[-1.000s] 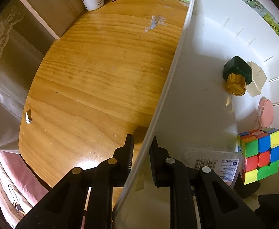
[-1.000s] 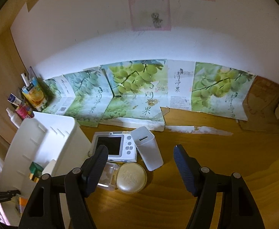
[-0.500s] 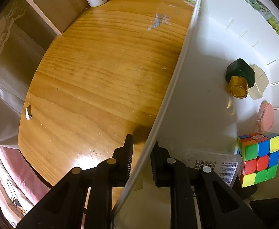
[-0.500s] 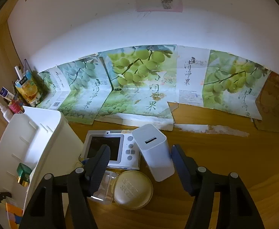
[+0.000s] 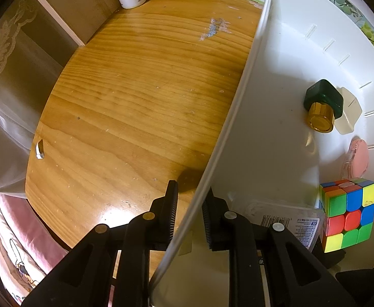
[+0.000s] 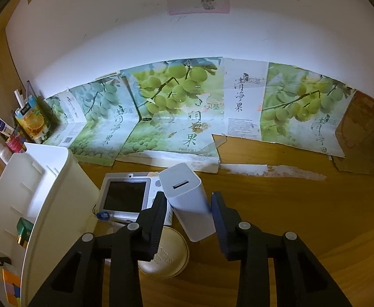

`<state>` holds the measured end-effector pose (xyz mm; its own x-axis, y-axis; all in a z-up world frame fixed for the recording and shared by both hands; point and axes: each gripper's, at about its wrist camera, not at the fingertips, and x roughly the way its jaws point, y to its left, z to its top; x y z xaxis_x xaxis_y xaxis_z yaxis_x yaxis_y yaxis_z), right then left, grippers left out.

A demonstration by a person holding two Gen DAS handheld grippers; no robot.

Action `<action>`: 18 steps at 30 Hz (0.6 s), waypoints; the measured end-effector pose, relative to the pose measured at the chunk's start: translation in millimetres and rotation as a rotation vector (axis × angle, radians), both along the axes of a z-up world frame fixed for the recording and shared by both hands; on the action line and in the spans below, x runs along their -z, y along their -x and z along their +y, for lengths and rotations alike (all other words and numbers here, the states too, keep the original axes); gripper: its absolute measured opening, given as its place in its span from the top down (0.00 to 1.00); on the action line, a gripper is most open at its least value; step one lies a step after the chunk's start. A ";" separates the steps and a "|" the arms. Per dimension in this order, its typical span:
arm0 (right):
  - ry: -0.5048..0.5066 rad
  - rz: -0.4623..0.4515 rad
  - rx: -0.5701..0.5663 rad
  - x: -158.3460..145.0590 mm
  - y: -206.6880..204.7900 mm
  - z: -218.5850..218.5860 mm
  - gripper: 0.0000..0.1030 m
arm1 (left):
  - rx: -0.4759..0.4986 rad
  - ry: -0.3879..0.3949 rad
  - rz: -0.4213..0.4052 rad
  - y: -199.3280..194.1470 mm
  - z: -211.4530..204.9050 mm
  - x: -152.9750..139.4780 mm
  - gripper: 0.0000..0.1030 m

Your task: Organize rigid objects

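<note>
White charger block (image 6: 188, 202), upright on the worktop (image 6: 276, 204) at the bin's (image 6: 46, 204) 3 o'clock: right tool (image 6: 189, 220) wide astride it, untouched; left tool (image 5: 188, 212) pinches the bin wall; next, probably close, lift, bin it.

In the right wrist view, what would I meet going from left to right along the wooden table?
White plastic bin → white digital camera → white rectangular power bank, standing between the right hand-held gripper's fingers.
</note>
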<state>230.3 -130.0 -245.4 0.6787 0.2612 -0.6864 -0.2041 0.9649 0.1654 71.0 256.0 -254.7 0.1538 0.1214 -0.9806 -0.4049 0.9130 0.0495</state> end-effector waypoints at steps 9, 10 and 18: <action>0.007 0.006 0.009 -4.7 5.5 -0.3 0.68 | 0.017 -0.013 -0.006 1.3 -4.6 -0.4 0.79; 0.004 0.002 0.010 -6.5 6.6 -1.2 0.68 | 0.020 -0.015 -0.008 1.6 -5.1 -0.4 0.79; 0.009 -0.045 -0.001 -25.6 21.1 -0.2 0.71 | 0.040 -0.020 -0.020 4.8 -9.9 -0.7 0.79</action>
<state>209.1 -130.1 -219.8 0.7085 0.2560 -0.6576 -0.2119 0.9661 0.1477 66.3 246.1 -254.0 0.1784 0.1344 -0.9747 -0.3690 0.9275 0.0604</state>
